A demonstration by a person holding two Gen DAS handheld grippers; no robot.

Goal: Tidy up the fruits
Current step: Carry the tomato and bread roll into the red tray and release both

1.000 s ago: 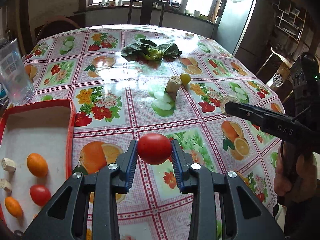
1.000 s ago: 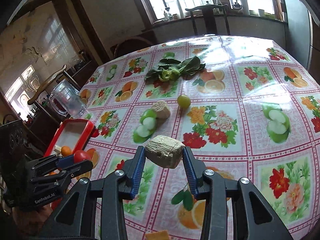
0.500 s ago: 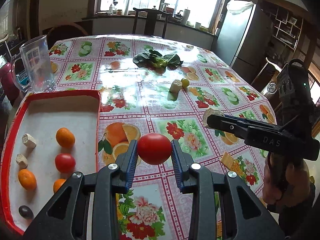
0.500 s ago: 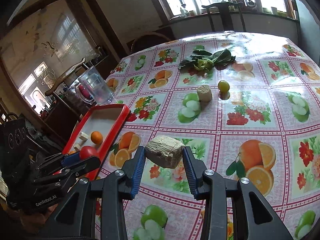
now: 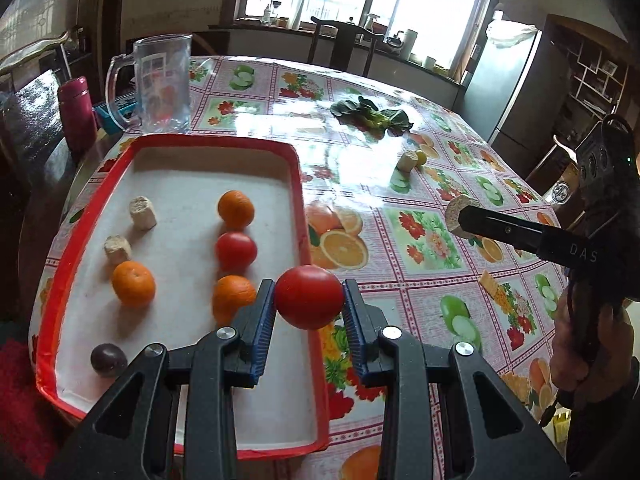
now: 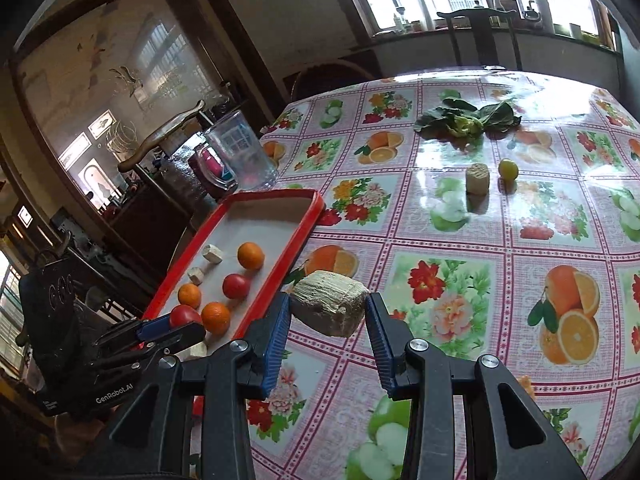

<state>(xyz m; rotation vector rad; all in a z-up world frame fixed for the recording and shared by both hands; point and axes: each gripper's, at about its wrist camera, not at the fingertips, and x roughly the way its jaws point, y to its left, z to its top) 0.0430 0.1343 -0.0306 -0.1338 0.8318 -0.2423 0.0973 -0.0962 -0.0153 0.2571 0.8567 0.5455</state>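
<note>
My left gripper (image 5: 309, 304) is shut on a red tomato (image 5: 309, 297) and holds it above the right rim of the red tray (image 5: 120, 160). The tray holds three oranges (image 5: 235, 209), a tomato (image 5: 235, 251), two pale chunks (image 5: 142, 208) and a dark plum (image 5: 108, 359). My right gripper (image 6: 328, 316) is shut on a pale fibrous chunk (image 6: 329, 302) above the table, right of the tray (image 6: 280, 260). In the left wrist view it shows to the right (image 5: 460, 216). Another chunk (image 6: 477, 178) and a green fruit (image 6: 508, 169) lie further back.
A clear jug (image 5: 164, 84) and a red bottle (image 5: 76, 112) stand behind the tray. Leafy greens (image 5: 372, 116) lie at the table's far side. A small yellow cracker piece (image 5: 489, 280) lies on the cloth. Chairs stand around the table.
Both grippers moved left toward the tray with their loads. The tomato now hangs over the tray's right rim, and the whole tray has come into view.
</note>
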